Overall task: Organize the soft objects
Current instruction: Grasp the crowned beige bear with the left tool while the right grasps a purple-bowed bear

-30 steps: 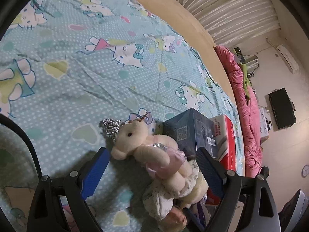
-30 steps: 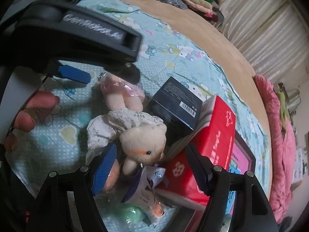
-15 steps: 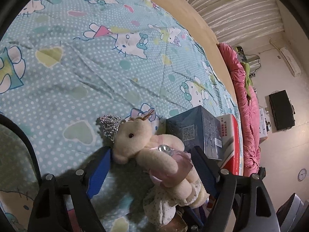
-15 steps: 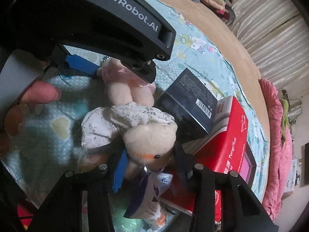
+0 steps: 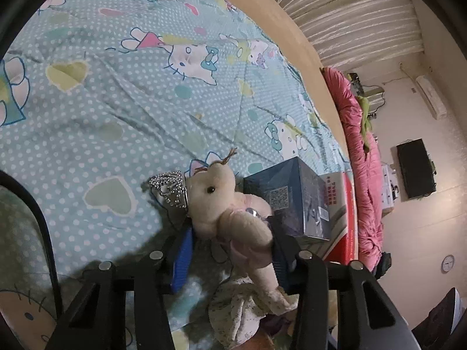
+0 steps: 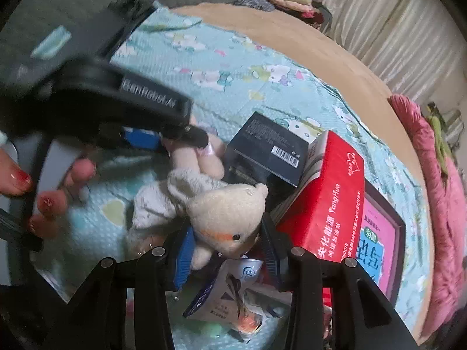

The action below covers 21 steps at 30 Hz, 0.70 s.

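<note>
A cream teddy bear with a silver crown and pink dress (image 5: 221,207) lies on the blue cartoon-print bedspread (image 5: 116,93). My left gripper (image 5: 230,250) is shut on its body. A second cream plush in a speckled grey-white dress (image 6: 224,213) lies beside it; its dress also shows in the left wrist view (image 5: 242,318). My right gripper (image 6: 226,253) is shut on this plush's head. The left gripper's black body (image 6: 122,99) shows blurred in the right wrist view, over the crowned bear's legs (image 6: 198,160).
A dark blue box (image 5: 294,201) (image 6: 268,151), a red carton (image 6: 329,201) and a pink framed board (image 6: 379,245) lie right of the toys. Snack packets (image 6: 227,297) sit under the right gripper. A pink quilt (image 5: 367,175) lies along the bed's far edge.
Both grippers have closed from open: the left onto the crowned bear, the right onto the other plush's head. Both toys have lifted slightly, and the left gripper is still moving.
</note>
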Tool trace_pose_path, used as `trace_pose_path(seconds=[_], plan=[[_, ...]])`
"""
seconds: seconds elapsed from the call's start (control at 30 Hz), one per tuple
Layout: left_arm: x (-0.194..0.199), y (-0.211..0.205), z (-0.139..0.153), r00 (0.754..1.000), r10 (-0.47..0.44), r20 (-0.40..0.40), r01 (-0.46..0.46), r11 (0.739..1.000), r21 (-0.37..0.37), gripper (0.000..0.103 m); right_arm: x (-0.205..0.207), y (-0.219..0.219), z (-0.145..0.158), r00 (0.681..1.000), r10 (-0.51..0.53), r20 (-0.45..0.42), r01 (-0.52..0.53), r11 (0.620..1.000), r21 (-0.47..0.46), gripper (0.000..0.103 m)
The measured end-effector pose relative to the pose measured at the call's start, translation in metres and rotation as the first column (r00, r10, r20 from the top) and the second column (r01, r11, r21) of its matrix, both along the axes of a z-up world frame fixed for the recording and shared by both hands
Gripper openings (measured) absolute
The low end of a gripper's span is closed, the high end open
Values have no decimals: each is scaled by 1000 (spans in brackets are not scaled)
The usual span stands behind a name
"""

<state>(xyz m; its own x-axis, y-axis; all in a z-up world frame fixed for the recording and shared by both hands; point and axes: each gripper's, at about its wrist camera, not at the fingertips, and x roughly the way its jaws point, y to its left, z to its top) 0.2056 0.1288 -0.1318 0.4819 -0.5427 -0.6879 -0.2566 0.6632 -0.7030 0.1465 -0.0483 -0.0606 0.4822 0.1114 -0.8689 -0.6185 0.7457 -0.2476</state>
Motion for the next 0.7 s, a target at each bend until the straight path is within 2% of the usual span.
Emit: trace_pose_path(seconds=[0.13,0.3,0.47,0.7], plan=[[-5,4,8,1000,12,26,-12,1000,-12,45,-6,-1,12,1000,-5,15,4,999,36,44],[-18,7,32,997,16,75,-17,1000,20,45,-13,-4,25,1000,-6,23,5,997,71,43],[-41,5,56,993,1,121,-15,993,120,45,-20,-14,38,999,-34,18,31,990,136,43],[-66,-9,88,987,-21,161,-12,980,199,45,-29,-29,61,997,-66,32,58,972,226,43]])
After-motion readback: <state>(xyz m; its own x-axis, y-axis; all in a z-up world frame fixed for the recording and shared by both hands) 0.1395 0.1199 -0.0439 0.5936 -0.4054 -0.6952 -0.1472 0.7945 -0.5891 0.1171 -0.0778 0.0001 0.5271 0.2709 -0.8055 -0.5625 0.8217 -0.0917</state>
